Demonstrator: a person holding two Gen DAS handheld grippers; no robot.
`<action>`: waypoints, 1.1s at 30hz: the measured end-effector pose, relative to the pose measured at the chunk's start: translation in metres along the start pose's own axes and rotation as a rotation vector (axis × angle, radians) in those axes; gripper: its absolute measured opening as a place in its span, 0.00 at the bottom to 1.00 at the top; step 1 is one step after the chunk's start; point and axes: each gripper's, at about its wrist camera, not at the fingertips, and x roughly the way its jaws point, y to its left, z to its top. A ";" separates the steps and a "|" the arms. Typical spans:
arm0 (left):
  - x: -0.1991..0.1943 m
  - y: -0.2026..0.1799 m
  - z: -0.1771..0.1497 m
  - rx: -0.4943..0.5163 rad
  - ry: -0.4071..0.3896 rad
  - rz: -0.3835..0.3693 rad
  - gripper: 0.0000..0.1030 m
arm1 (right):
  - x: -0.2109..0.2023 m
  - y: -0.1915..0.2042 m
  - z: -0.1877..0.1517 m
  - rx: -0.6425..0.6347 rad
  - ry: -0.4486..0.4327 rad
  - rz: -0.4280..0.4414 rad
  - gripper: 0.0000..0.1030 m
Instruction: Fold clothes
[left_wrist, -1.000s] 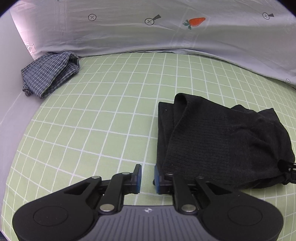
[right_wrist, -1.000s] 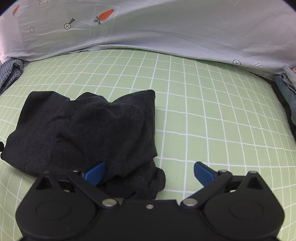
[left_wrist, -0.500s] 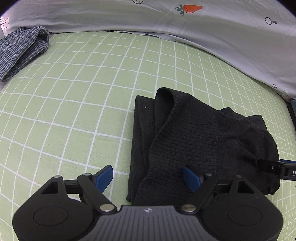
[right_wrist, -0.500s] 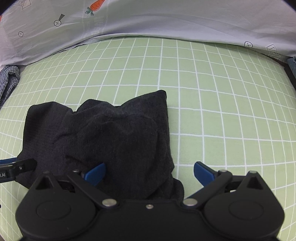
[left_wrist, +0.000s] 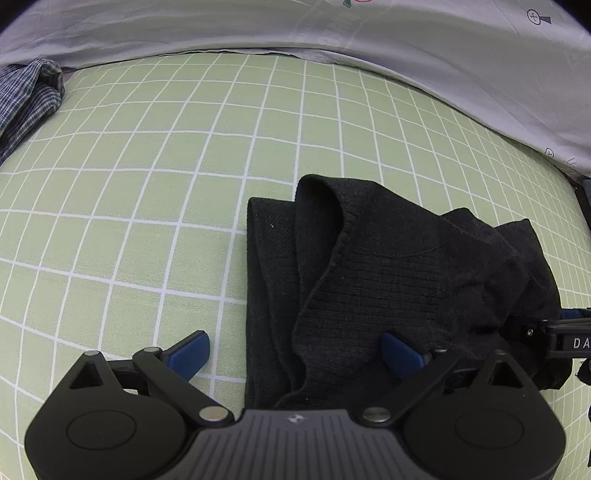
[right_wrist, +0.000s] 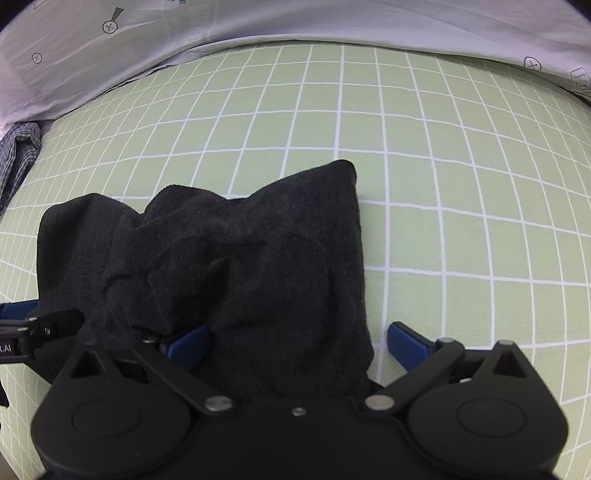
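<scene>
Green checked sheet bears a folded black garment, straddled by the wide-spread left gripper and right gripper.

Green white-gridded sheet, pale grey printed bedding behind

even, soft overhead light, faint shadows, sharp focus, strong fisheye bending and dark vignetted corners.

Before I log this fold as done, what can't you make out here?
- Black garment: near edge hidden behind the left gripper body, left wrist view; likewise behind the right gripper, right wrist view.
- Its layers underneath: covered by its own folds.
- Plaid cloth: cut off by the left edge, both views.
- Lettering on the other gripper: cropped at the frame edge.
</scene>
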 end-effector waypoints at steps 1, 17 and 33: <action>0.000 -0.002 0.001 -0.006 0.001 0.002 0.92 | -0.001 0.001 0.001 -0.009 -0.005 0.010 0.98; -0.057 -0.072 -0.012 0.171 -0.146 0.009 0.25 | -0.073 0.016 -0.021 -0.061 -0.220 -0.009 0.19; -0.129 -0.225 -0.044 0.473 -0.297 -0.190 0.25 | -0.208 -0.073 -0.095 0.178 -0.409 -0.244 0.18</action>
